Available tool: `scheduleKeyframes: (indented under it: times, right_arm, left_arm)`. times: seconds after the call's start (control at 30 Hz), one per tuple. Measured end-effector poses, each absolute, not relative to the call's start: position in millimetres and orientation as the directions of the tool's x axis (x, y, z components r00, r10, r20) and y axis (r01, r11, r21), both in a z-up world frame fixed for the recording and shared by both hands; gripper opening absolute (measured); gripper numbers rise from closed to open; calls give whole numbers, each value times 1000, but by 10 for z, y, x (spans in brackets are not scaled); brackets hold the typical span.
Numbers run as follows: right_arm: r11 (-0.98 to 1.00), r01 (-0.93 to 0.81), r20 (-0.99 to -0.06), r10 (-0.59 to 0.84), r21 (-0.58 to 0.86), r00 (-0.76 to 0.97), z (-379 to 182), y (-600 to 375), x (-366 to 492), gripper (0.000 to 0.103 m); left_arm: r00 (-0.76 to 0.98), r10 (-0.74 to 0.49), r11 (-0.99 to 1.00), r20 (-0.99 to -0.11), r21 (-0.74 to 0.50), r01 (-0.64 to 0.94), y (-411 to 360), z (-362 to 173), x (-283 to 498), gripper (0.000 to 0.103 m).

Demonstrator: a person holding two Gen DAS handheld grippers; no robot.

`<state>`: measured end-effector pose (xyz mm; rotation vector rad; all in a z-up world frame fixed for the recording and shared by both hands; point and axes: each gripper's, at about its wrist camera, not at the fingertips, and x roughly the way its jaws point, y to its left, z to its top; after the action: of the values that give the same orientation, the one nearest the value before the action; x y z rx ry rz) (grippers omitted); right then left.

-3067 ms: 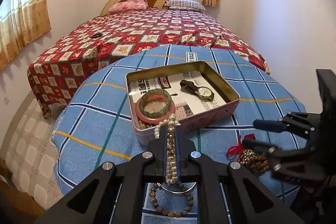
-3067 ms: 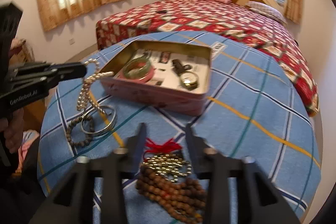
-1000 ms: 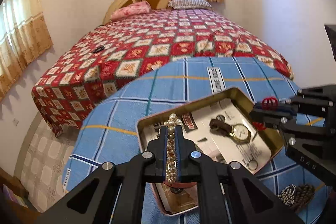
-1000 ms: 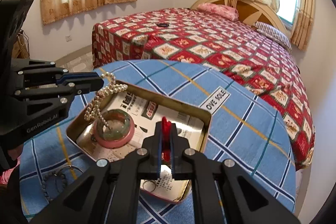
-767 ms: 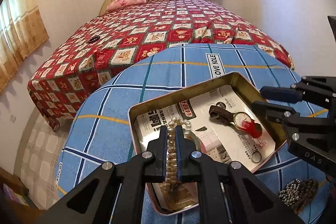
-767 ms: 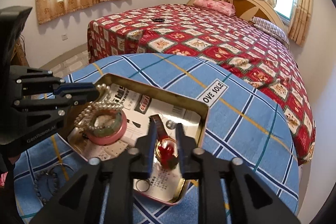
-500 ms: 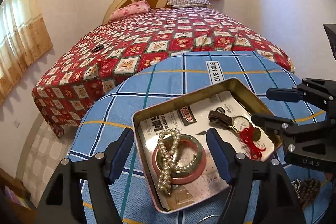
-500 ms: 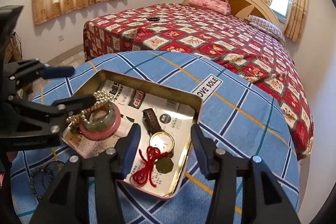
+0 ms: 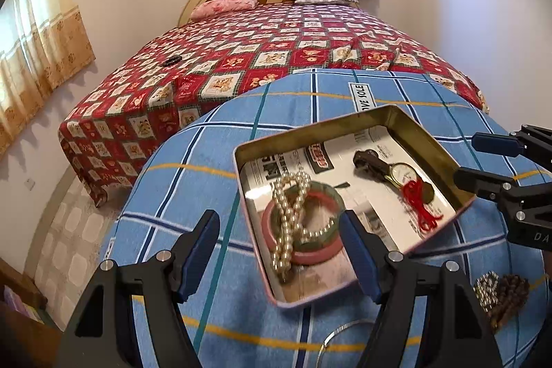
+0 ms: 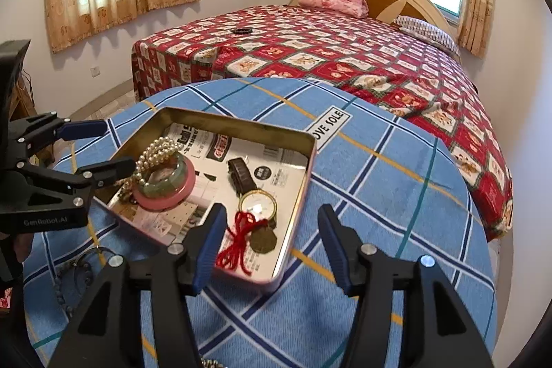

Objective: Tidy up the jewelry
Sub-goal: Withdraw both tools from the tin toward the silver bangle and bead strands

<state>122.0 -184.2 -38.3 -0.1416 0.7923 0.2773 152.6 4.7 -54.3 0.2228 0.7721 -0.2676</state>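
Note:
A pink metal tin (image 9: pixel 427 140) (image 10: pixel 296 195) lined with newspaper sits on the blue checked table. In it lie a pearl necklace (image 9: pixel 288 223) (image 10: pixel 155 154) draped over green and pink bangles (image 9: pixel 307 247) (image 10: pixel 165 188), a wristwatch (image 9: pixel 393 169) (image 10: pixel 257 206), and a coin with a red tassel (image 9: pixel 419 199) (image 10: pixel 248 240). My left gripper (image 9: pixel 279 250) (image 10: pixel 103 147) is open and empty over the tin's near left end. My right gripper (image 10: pixel 269 244) (image 9: pixel 479 157) is open and empty over the tassel end.
Brown and silver bead bracelets (image 9: pixel 500 292) lie on the table right of the tin. A metal bangle (image 9: pixel 331 338) (image 10: pixel 88 259) and a dark bead bracelet (image 10: pixel 60 295) lie near the table's front. A red quilted bed (image 9: pixel 276 57) stands behind the table.
Both grippers carried their items over the tin and opened. The pearl necklace dropped onto the bangles and the red tassel charm dropped beside the watch. Both grippers then drew back a little.

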Motion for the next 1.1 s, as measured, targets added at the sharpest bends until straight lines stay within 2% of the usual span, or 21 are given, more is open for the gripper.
scheduleKeyframes:
  times: [0.67, 1.1]
  right_arm:
    - [971, -237, -759, 159, 6, 631, -589, -2104, 634, 65]
    - [944, -330, -805, 192, -5, 561, -813, -1958, 185, 68]
  left_arm:
    - [645, -96, 937, -758, 150, 316, 157, -851, 832, 72]
    - [608, -77, 936, -790, 153, 317, 67, -1063, 638, 72]
